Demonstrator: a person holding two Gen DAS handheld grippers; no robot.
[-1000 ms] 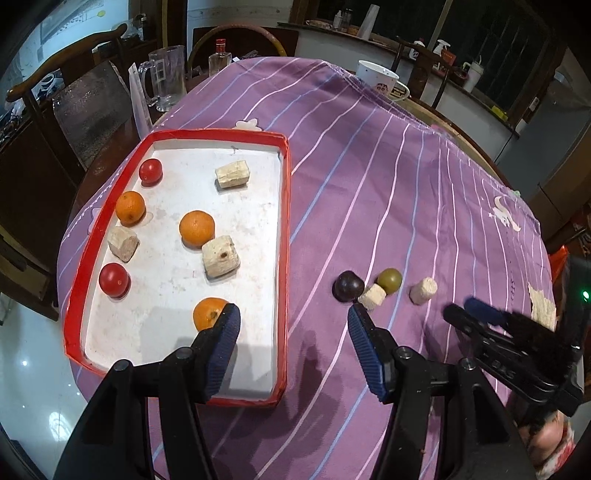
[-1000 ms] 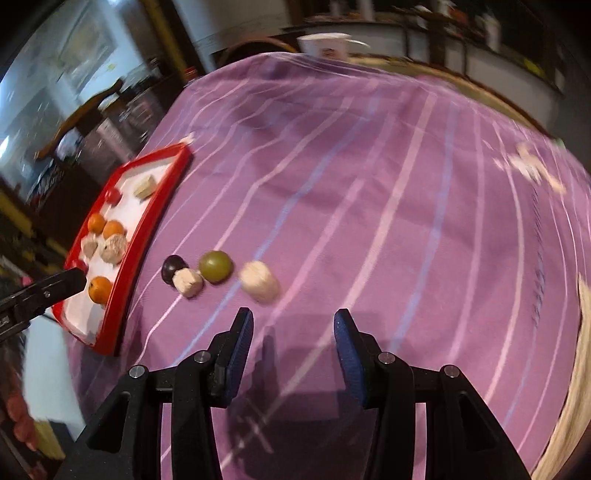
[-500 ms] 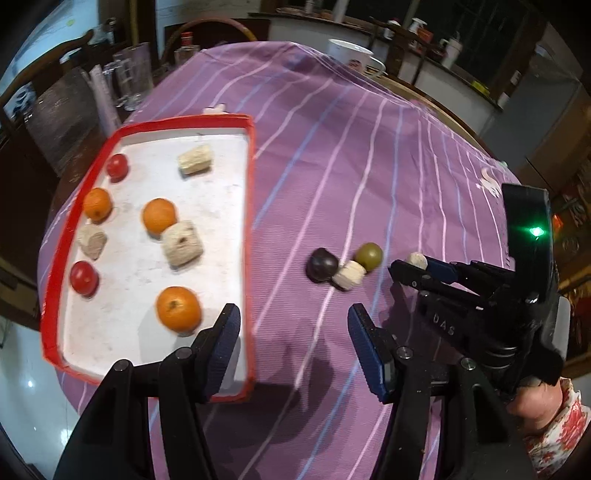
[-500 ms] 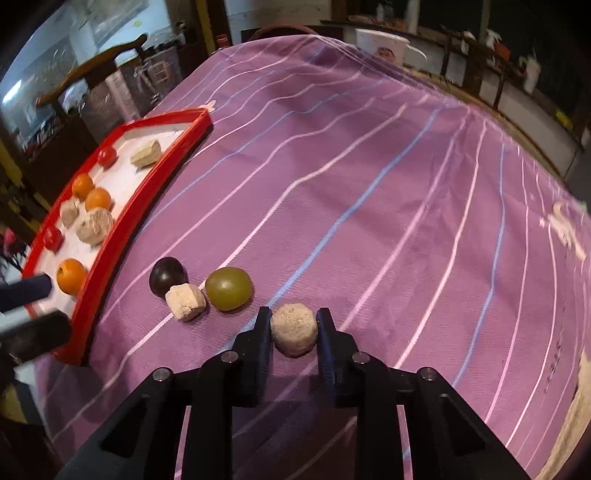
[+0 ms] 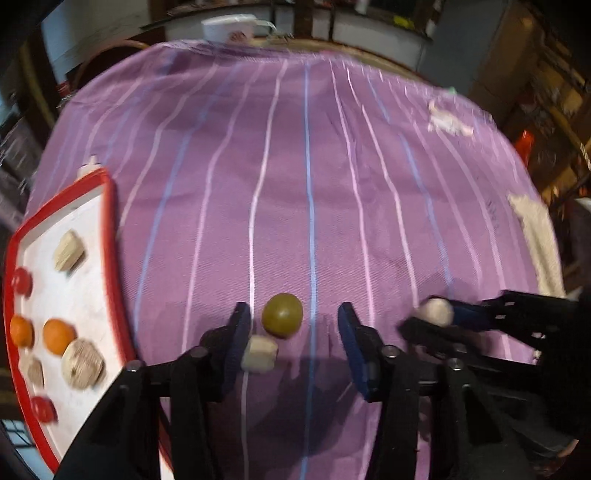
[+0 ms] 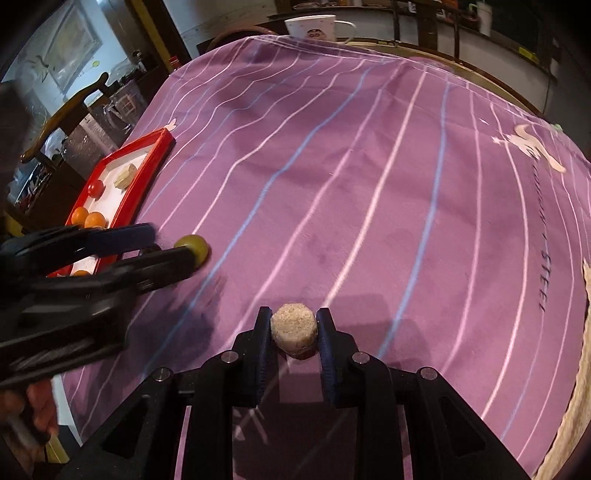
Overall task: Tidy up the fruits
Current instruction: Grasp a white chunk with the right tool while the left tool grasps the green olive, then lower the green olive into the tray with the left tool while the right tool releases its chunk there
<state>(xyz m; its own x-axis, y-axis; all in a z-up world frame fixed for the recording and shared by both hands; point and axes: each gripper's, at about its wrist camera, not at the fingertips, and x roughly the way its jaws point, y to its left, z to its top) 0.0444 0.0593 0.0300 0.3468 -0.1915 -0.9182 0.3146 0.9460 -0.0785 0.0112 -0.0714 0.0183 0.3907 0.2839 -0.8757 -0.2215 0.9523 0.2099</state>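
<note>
My right gripper (image 6: pixel 294 332) is shut on a beige chunk (image 6: pixel 294 334) and holds it above the purple cloth; it also shows in the left wrist view (image 5: pixel 436 312). My left gripper (image 5: pixel 293 334) is open, with a green olive-like fruit (image 5: pixel 282 314) between its fingertips and a small beige cube (image 5: pixel 259 353) by the left finger. The green fruit also shows in the right wrist view (image 6: pixel 192 246). A red-rimmed white tray (image 5: pixel 110 236) at the left holds oranges (image 5: pixel 58 336), red tomatoes (image 5: pixel 20 281) and beige chunks (image 5: pixel 68 250). The dark fruit is hidden.
A purple striped tablecloth (image 5: pixel 314 184) covers the round table. A white mug (image 6: pixel 314 27) stands at the far edge. A beige towel (image 5: pixel 535 236) lies at the right edge. Chairs and glassware stand beyond the tray.
My left gripper has swung right from the tray to sit around the green fruit. My right gripper has lifted the beige chunk off the cloth and moved it right.
</note>
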